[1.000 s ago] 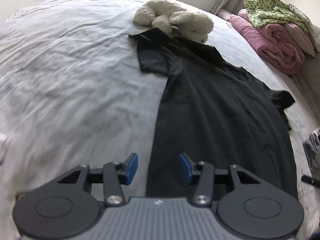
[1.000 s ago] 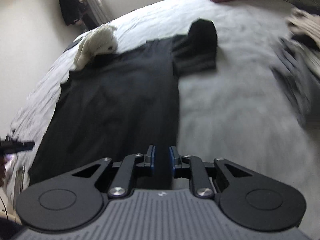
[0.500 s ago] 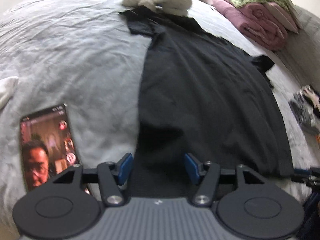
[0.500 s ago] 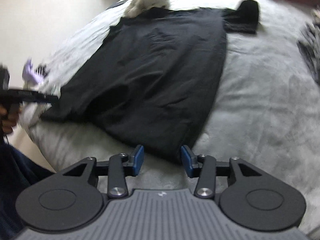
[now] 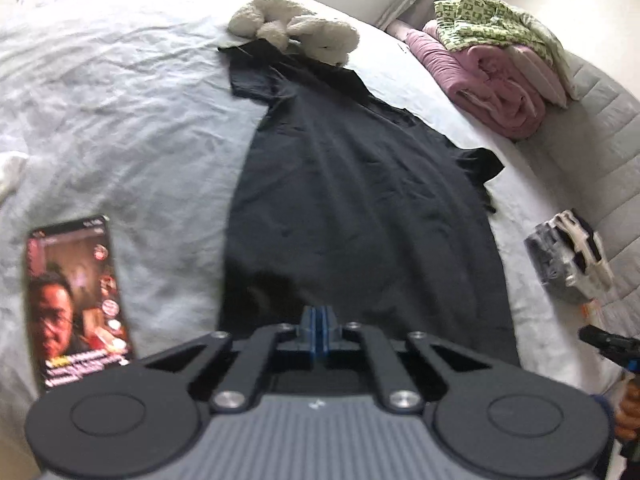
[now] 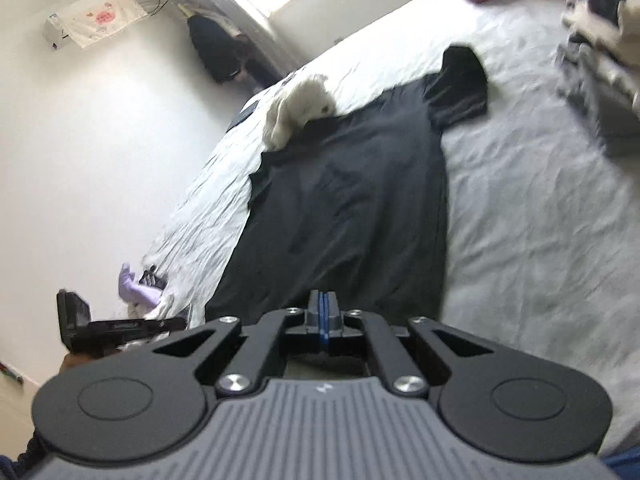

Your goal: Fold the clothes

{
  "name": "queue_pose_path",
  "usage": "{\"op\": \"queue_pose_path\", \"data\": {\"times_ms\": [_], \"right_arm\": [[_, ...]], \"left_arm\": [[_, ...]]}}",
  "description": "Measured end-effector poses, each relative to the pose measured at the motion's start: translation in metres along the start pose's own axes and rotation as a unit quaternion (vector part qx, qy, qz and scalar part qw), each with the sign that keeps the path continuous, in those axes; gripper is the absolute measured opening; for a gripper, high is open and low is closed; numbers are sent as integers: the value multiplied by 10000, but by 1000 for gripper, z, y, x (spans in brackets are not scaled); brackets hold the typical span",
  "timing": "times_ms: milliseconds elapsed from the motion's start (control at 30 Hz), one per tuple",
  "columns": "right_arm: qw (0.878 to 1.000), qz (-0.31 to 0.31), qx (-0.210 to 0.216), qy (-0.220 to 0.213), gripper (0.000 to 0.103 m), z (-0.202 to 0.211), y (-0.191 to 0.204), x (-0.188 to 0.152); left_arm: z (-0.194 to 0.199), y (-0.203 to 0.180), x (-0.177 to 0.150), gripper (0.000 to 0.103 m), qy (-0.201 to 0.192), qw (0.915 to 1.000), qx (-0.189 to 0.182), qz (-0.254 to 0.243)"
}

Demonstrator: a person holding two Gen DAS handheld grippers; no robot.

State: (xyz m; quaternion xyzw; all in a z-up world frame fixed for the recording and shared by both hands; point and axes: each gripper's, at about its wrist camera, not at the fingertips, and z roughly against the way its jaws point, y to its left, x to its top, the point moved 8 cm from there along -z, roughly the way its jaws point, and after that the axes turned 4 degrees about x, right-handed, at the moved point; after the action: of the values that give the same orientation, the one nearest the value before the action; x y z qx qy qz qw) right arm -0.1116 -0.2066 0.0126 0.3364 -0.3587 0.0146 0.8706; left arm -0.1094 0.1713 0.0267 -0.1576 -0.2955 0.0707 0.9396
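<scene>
black t-shirt (image 5: 360, 216) lies flat on the white bed sheet (image 5: 120, 120), collar end far away under a white plush toy (image 5: 296, 30), hem nearest the cams. left gripper (image 5: 319, 322) has its blue pads pressed together at the hem's left part, seems to pinch the fabric edge. right gripper (image 6: 323, 316) likewise clamped tight at the hem nr the right corner. phone (image 5: 76, 300) w/ lit screen lies on the sheet left of the shirt. pink blankets (image 5: 492, 76) stacked at far right, small heap of clothes (image 5: 568, 256) beside.
</scene>
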Motion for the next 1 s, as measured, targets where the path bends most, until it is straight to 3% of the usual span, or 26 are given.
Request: {"op": "queue_pose_path", "data": {"times_ms": [33,100,133,233,567,600,667,700,733,767,867,1000], "right_arm": [[9985,389,-378,112,13,-5,2,-2],[9945,656,-630,524,14,-24,0,-17],[9930,685,-656,699,20,-34,-2,-25],[9916,501,-919,761,41,-52,-17,-43],[9891,376,-1270,641,42,-67,-26,-63],[9888,358,-1324,585,44,-69,-24,-64],[9878,499,-1387,504,32,-72,-18,-66],[9871,595,-1413,468,8,-73,-14,-66],[9881,586,-1366,395,9,-69,-10,-62],[9903,495,-1262,293,9,-61,-6,-55],[9953,222,-948,-15,8,-35,6,-34],[9976,-143,-531,-418,8,3,20,-4]], "left_arm": [[-4,1,-1,10,2,9999,153,-75],[-14,8,-4,25,2,9983,554,-176],[-18,11,-6,33,18,9981,593,-194],[-27,17,-10,38,111,9983,532,-228],[-51,10,-6,53,-266,9934,942,-596],[-53,7,-6,53,-336,9921,999,-686],[-59,0,-4,43,-474,9888,1114,-872],[-57,-1,-4,29,-496,9892,1060,-877],[-54,-2,-4,14,-509,9901,985,-865],[-51,-3,-5,8,-522,9908,911,-852],[-42,-6,-5,4,-561,9927,685,-815],[-13,-16,-3,4,-824,9951,66,-551]]}}
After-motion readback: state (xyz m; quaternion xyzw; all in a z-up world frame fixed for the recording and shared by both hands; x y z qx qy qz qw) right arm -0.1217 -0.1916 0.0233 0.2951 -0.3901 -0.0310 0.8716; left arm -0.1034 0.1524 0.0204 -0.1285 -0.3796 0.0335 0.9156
